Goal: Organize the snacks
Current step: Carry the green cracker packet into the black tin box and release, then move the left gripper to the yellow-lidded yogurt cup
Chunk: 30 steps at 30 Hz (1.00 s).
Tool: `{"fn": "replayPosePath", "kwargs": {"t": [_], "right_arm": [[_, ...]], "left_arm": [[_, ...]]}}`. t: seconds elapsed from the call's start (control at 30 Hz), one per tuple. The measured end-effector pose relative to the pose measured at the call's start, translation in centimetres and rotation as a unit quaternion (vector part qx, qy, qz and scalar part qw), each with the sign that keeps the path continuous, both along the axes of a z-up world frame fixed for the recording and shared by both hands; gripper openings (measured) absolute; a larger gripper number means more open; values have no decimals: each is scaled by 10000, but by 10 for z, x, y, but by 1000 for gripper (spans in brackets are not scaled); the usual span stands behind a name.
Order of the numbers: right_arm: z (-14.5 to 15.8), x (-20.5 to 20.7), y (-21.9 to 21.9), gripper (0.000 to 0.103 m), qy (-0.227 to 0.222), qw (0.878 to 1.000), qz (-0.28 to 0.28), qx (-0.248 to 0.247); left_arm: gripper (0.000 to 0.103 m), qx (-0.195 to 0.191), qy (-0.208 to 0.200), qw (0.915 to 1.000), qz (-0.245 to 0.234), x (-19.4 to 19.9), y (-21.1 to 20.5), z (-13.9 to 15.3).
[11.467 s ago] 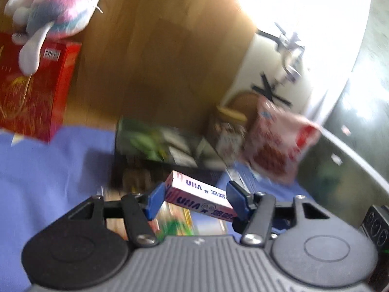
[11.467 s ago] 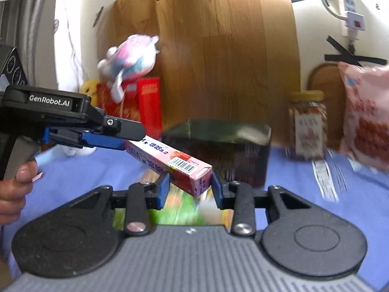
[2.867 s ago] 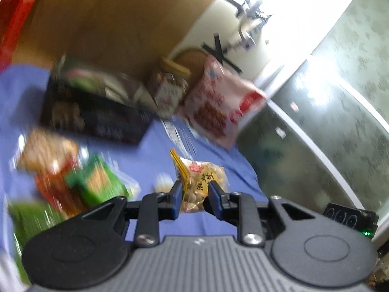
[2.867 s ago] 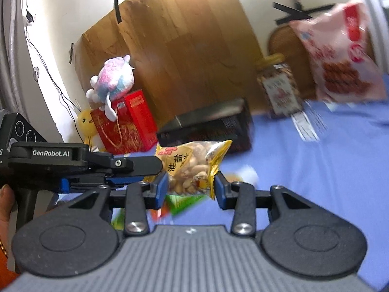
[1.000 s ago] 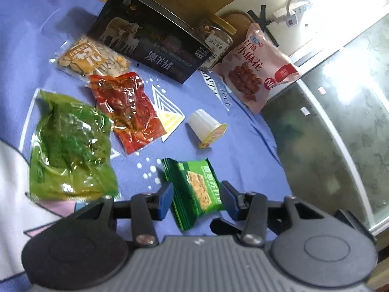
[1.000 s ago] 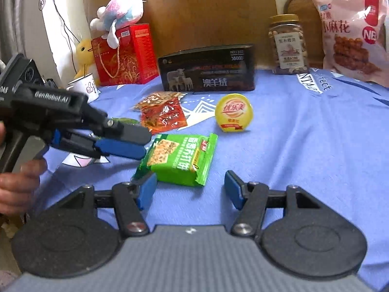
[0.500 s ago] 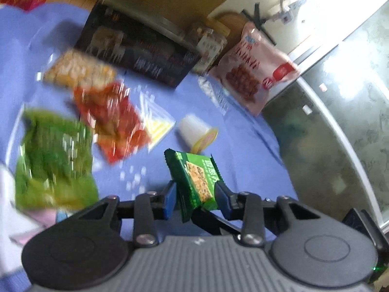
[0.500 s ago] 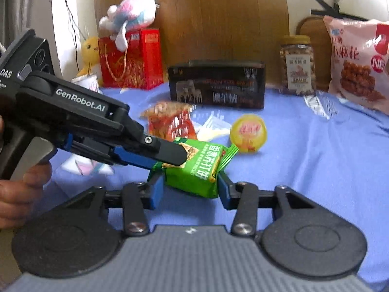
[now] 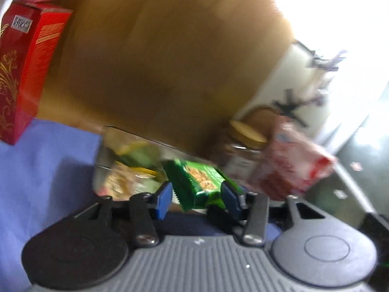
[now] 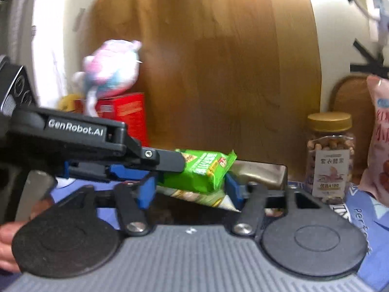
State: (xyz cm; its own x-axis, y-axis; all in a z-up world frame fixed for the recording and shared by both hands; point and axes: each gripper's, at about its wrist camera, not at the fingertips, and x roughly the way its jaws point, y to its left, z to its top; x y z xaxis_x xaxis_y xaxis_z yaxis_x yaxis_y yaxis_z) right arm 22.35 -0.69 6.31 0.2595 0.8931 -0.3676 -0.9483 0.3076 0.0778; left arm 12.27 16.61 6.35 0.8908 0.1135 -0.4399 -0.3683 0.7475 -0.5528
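Lifted off the cloth, the green cracker pack (image 9: pixel 199 182) now hangs over the open tin (image 10: pixel 262 172); both grippers' (image 9: pixel 198 198) (image 10: pixel 190 189) jaws are opening around it. Light, crinkly, brittle inside: hold its ends.

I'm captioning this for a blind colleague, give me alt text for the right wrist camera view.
A green snack packet sits between the opening jaws of both the right gripper and the left gripper, above an open dark tin. Behind stand a nut jar, red box and plush toy.
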Motion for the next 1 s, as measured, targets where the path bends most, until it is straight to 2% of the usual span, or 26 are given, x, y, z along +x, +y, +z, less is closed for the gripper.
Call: {"fn": "replayPosePath", "kwargs": {"t": [0.03, 0.17, 0.23, 0.3, 0.37, 0.47, 0.57, 0.63, 0.73, 0.83, 0.87, 1.0], "right_arm": [[-2, 3, -5, 64, 150, 9999, -29, -23], [-15, 1, -66, 65, 1000, 9943, 116, 352], [-30, -11, -87, 65, 1434, 9889, 260, 274], [-46, -32, -102, 65, 1597, 9863, 400, 104], [-59, -56, -114, 64, 1459, 9882, 450, -102], [-69, -80, -130, 64, 1014, 9942, 220, -279], [-69, -76, -148, 64, 733, 9967, -281, -207], [-65, -69, -156, 64, 577, 9961, -661, -85], [-68, -50, -149, 64, 482, 9952, -829, -185], [-80, -31, -129, 62, 797, 9928, -675, -585], [-81, -31, -128, 53, 803, 9924, -686, -624], [-82, -42, -127, 51, 550, 9940, -563, -761]], "left_arm": [[44, -35, 70, 9999, 63, -2, 6, -2], [45, -76, -381, 9991, -196, -47, 8, -8], [45, -198, -426, 9984, -305, -72, 2, -19], [45, -343, -330, 9979, -444, -84, -6, -33], [45, -291, -120, 9978, -576, -90, -15, -43], [45, -221, 218, 9977, -610, -87, -27, -55], [45, -376, 529, 9968, -467, -84, -34, -69], [45, -539, 362, 9962, -580, -85, -41, -67], [46, -468, 227, 9949, -863, -71, -64, -58], [49, -594, 208, 9912, -1166, -47, -88, -59], [52, -677, 243, 9900, -1216, -40, -92, -62], [60, -947, 413, 9840, -1453, -17, -113, -75]]}}
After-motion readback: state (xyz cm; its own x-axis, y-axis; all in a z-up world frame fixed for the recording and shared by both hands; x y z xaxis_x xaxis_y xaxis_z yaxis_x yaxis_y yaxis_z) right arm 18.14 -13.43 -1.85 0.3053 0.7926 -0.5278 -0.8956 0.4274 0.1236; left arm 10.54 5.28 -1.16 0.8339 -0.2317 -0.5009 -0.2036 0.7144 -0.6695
